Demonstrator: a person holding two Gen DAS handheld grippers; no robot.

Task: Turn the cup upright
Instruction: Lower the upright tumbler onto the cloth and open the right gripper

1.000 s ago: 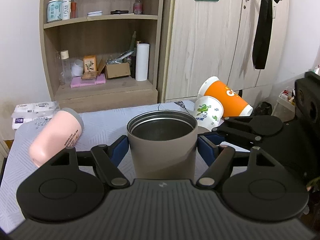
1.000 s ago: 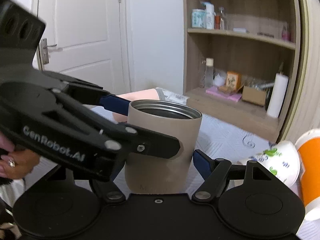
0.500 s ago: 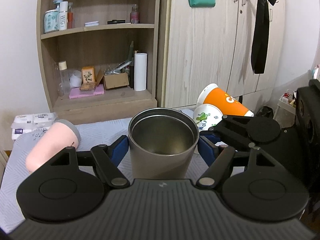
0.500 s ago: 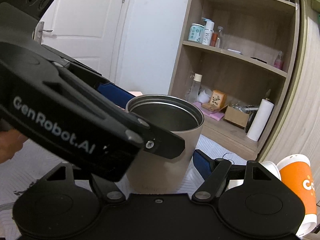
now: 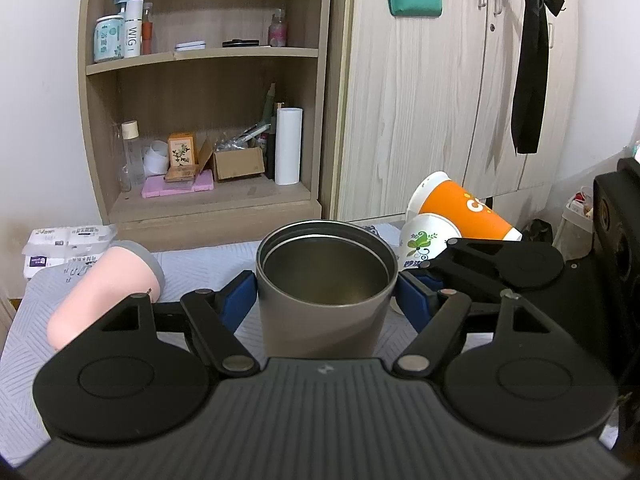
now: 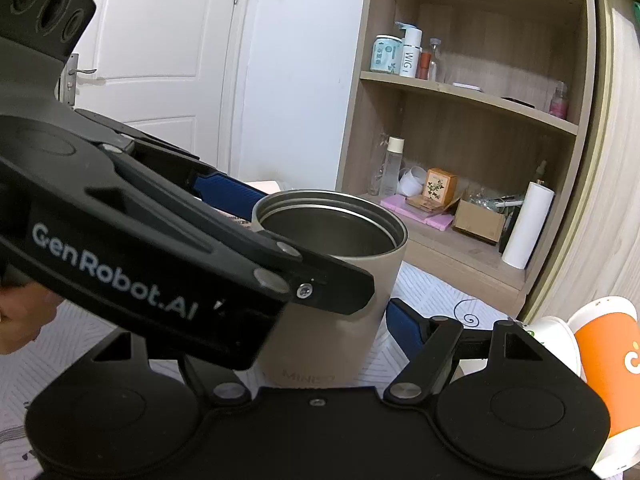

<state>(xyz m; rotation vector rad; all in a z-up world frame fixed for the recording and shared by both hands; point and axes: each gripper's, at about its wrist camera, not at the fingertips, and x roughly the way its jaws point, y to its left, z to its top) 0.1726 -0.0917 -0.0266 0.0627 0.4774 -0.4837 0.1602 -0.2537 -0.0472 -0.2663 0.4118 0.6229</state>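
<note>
Left wrist view: taupe tumbler [image 5: 324, 300] stands upright, mouth up, matte cylinder with brushed steel lining, dead centre between the blue ribbed pads [image 5: 238, 300] of the left gripper [image 5: 325, 300]. Jaws spread about cup-wide, each pad at or just off the wall; contact hard to confirm. Right gripper [image 5: 430, 280] reaches in from 3 o'clock, one blue pad by the cup's right side.

Right wrist view: same tumbler [image 6: 336, 280] sits between that gripper's fingers, jaws wide; right pad [image 6: 404, 326] stands apart from the wall, left one hidden behind the crossing black linkage.

At 9 o'clock a pink cup [image 5: 104, 288] lies on its side on the grey chevron-quilted cloth [image 5: 200, 268]. At 2 o'clock, orange paper cup [image 5: 460, 208] and white floral cup [image 5: 424, 242], both tipped.
</note>
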